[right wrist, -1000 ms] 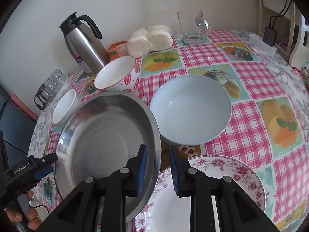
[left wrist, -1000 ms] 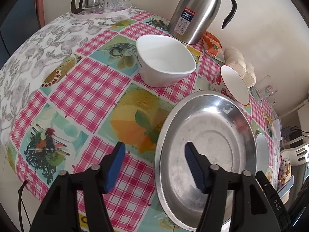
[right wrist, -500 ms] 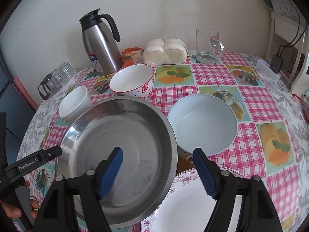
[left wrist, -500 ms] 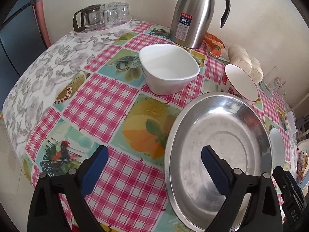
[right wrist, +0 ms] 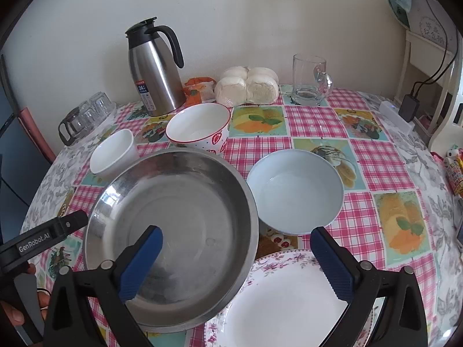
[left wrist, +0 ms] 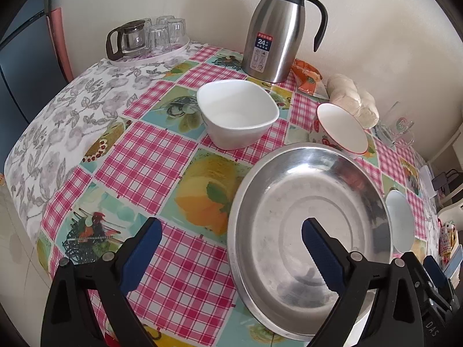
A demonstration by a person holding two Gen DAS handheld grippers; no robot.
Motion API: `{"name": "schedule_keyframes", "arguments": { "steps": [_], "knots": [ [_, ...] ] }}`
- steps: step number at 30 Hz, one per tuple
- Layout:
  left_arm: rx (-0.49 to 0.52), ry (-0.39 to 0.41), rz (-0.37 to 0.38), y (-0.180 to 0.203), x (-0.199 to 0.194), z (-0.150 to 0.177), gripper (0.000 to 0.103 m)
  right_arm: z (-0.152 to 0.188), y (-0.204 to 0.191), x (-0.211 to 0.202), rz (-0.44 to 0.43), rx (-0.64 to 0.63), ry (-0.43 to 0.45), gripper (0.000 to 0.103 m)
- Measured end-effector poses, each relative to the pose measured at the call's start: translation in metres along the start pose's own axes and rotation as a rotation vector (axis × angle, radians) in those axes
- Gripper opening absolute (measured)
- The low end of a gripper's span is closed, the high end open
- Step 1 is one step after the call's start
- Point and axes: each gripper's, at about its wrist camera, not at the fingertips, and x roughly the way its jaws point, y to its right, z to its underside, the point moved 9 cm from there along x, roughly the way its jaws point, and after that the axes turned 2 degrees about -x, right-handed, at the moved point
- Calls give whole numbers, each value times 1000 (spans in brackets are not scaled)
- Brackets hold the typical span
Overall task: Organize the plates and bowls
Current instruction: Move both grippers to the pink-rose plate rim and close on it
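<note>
Steel plate point(right wrist: 179, 231) rests on table; left tongs point(left wrist: 231, 248) and right tongs point(right wrist: 237, 254) gape wide, empty.

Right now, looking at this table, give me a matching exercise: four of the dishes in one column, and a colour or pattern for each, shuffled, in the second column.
Column one:
1. steel pan
2. squarish bowl
3. round bowl
4. plate

Column two:
A. pale blue
B. pink floral rim
C. shiny bare metal
D. plain white

Pairs: 1-C, 2-D, 3-A, 4-B
</note>
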Motion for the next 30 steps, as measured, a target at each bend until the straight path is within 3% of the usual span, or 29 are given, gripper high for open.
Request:
{"name": "schedule_keyframes", "arguments": {
  "steps": [5, 10, 17, 20, 26, 30],
  "knots": [
    [15, 59, 56, 17, -16, 1, 97, 3, 12, -9, 24, 14, 18, 103],
    [62, 121, 181, 48, -40, 1, 97, 7, 34, -18, 36, 63, 33, 103],
    [98, 99, 375, 89, -62, 14, 97, 13, 68, -35, 125, 80, 61, 103],
    [142, 107, 394, 104, -70, 21, 97, 17, 88, -41, 139, 137, 69, 103],
    [181, 18, 430, 124, -73, 47, 97, 33, 130, -47, 179, 279, 59, 103],
    [224, -75, 408, 134, -63, 72, 97, 52, 147, -37, 158, 366, -17, 103]
  ]
}}
